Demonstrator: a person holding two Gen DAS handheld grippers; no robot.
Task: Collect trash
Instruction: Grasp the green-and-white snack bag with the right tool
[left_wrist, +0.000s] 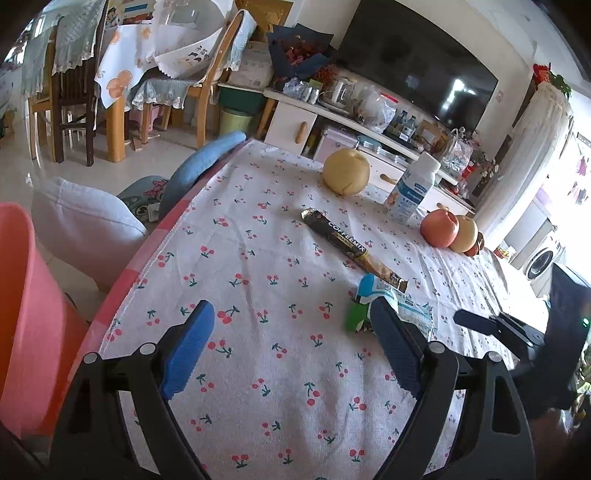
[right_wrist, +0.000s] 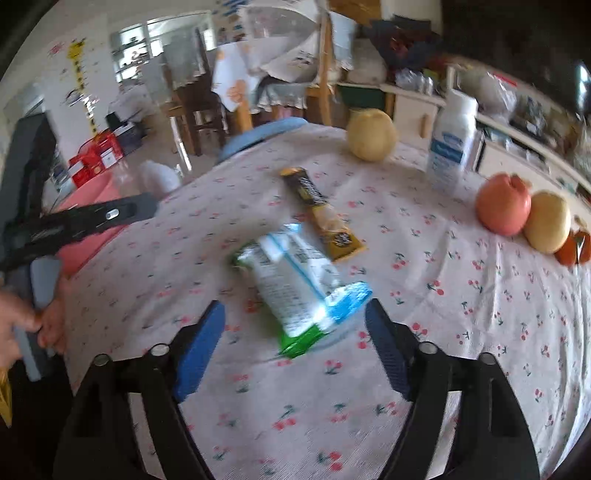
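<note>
A: Cherry-print tablecloth (right_wrist: 461, 332) noted. Where is the trash placed?

B: Two pieces are seen. A white, blue and green wrapper (right_wrist: 299, 284) is laid flat near the middle of the cloth. A coffee-mix sachet (right_wrist: 321, 210) is laid just beyond it, close by; contact cannot be told through the blur.

A: Gripper states?

B: The right gripper (right_wrist: 295, 347) is held wide open, nothing between its blue pads. The left gripper (left_wrist: 291, 343) is likewise spread and empty, over bare cloth.

A: Which is nearer the wrapper?

B: The right, it is judged. The wrapper is found straight ahead of it, its green end reaching in between the fingertips. From the left gripper it is offset to the right, partly hidden behind the right-hand finger.

A: Long axis?

B: It is run roughly along the right gripper's line of sight, slightly slanted, so the short width is presented to the jaws.

A: Destination?

B: A pink bin (left_wrist: 26, 306) is seen off the table's left edge.
</note>
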